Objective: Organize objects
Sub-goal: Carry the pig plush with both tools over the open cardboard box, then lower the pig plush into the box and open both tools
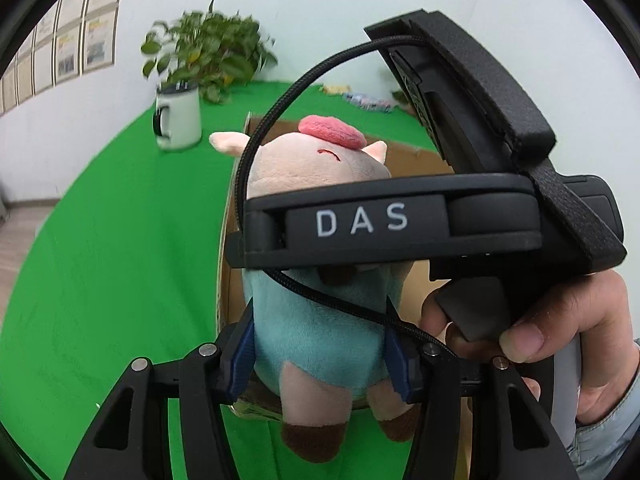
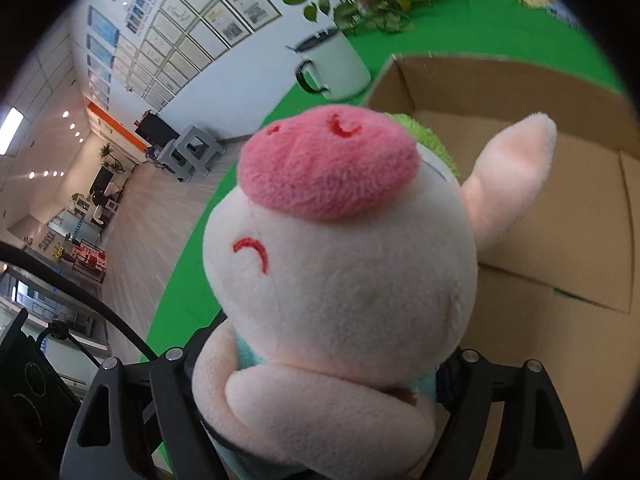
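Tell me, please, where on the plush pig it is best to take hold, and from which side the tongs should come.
Grip the plush pig at its soft blue belly, one finger on each flank. It hangs upright, and the left tongs already pinch that narrow part between the blue pads. The round head looks too wide and would probably slip.

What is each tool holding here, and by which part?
Both grip the plush pig: left tool clamps its teal body; right tool closes around its upper body, exact contact hidden.
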